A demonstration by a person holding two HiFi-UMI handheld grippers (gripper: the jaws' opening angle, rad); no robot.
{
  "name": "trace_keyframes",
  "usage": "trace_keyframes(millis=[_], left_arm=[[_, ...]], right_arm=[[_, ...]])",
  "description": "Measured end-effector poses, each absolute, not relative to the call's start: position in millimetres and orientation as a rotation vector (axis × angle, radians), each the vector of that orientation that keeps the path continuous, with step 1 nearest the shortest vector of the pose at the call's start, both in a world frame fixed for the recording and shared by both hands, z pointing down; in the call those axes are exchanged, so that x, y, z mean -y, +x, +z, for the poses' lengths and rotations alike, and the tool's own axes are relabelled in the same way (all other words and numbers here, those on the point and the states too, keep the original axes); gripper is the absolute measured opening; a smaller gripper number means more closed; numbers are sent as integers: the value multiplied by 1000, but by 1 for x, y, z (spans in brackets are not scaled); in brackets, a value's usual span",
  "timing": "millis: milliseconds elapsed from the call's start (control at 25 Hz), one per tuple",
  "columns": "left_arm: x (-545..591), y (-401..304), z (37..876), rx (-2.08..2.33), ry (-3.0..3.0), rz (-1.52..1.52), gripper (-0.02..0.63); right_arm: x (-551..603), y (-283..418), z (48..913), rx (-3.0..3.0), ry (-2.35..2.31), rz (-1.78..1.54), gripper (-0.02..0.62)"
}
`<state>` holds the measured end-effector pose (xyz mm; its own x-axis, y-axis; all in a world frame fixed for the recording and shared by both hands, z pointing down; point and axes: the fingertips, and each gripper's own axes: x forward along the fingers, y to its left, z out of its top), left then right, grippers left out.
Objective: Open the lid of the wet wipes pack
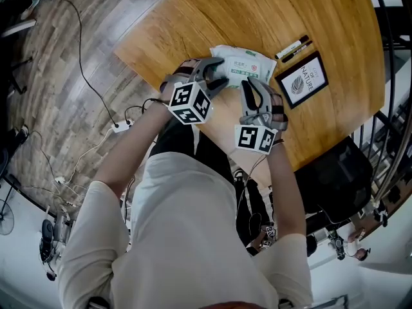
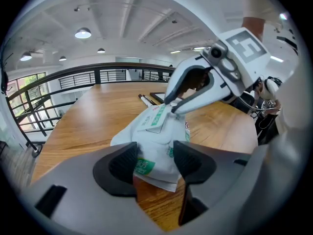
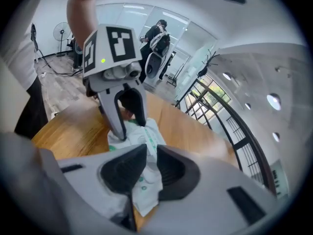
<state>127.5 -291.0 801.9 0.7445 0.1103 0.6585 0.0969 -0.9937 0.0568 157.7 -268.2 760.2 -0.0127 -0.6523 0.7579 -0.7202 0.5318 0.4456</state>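
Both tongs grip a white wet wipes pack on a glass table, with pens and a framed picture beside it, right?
Not quite: the table is wooden, not glass, as the head view shows. Both the left tongs and right tongs do grip the wet wipes pack, with pens and a framed picture beside it.

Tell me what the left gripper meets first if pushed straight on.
The wet wipes pack, already clamped in the left gripper. Beyond that, probably the right gripper pinching the lid flap, though depth is unclear.

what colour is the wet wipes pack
The wet wipes pack is white with green print, shown best in the left gripper view.
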Motion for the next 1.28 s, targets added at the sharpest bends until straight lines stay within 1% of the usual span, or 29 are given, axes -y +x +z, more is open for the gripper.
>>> trace_keyframes(millis=[320,360,520,680,1160,1280], left_arm=[[293,128,801,-181,2915,1094,227],[292,128,801,-187,2913,1102,231],[285,125,798,-219,2879,1146,282],[287,118,793,-224,2868,1196,287],[289,82,745,-154,2910,1189,287],[279,78,744,-145,2893,1175,287]], right_arm=[[300,184,734,1641,1250,36,68],[302,188,734,1620,1256,28,69],[308,203,730,1549,1297,39,69],[315,214,719,1513,1343,56,69],[282,202,691,1507,1309,47,69],[265,196,698,1531,1276,72,69]])
